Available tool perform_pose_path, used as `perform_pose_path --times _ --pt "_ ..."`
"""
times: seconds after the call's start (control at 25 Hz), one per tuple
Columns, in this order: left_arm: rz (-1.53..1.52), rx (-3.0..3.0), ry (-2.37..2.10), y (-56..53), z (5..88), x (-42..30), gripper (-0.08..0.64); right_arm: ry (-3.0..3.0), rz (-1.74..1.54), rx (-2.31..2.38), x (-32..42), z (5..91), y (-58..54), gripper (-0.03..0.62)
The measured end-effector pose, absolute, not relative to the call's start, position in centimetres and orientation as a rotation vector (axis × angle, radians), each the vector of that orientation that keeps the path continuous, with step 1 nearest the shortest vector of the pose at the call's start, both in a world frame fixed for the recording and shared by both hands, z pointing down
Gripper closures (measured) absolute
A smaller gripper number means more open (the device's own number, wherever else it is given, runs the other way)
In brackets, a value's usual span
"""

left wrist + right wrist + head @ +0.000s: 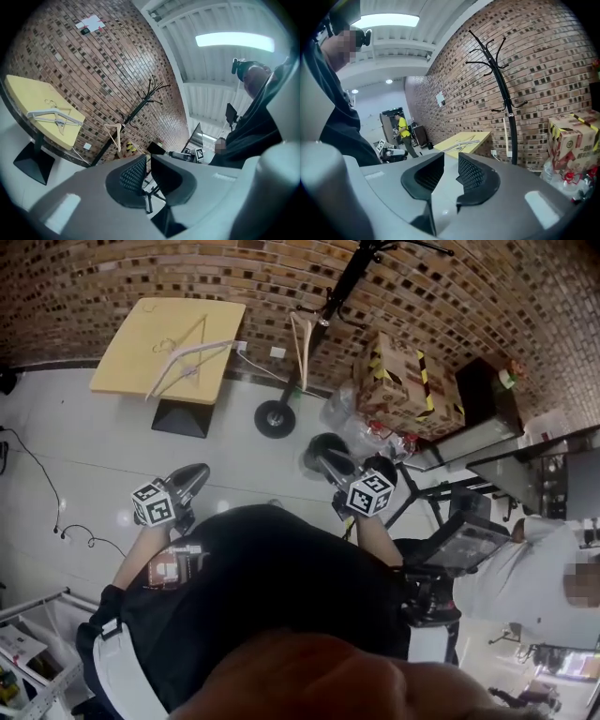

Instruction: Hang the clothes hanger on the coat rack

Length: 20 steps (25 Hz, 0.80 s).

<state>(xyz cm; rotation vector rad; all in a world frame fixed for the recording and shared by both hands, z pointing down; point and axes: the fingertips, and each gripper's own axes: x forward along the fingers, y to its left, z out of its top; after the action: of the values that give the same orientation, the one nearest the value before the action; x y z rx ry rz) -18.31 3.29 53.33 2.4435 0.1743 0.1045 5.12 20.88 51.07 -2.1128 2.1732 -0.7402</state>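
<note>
Open floor (112,465) — coat rack (330,304) beyond.

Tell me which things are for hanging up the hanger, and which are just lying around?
For the job:
- white hanger lying on the yellow table
- coat rack, with one wooden hanger already on it
- left gripper and right gripper, both open and empty

Just lying about:
- taped cardboard box
- plastic bags

No readable words or numbers are showing. Black-and-white square markers (155,503) are sitting on the cubes (369,493) of the left tongs (197,473) and right tongs (322,457); yellow-and-black striped tape (422,381) is wrapping a cardboard box (398,382)
</note>
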Motion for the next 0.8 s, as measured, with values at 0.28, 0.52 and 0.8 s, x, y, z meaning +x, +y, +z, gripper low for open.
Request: perform_pose_path --times 0.28,0.52,0.8 --pt "0.049 2.507 0.062 1.2 53.0 -10.7 0.557 2.301 -0.678 -1.999 14.0 53.3 15.6 0.479" --pt "0.053 2.482 -0.008 1.2 52.8 -1.7 0.541 2.502 -0.571 -1.831 21.8 51.3 10.9 0.471" --pt "0.096 2.466 -0.049 0.2 52.7 4.3 0.509 2.654 -0.55 -1.654 24.3 52.2 6.7 0.462"
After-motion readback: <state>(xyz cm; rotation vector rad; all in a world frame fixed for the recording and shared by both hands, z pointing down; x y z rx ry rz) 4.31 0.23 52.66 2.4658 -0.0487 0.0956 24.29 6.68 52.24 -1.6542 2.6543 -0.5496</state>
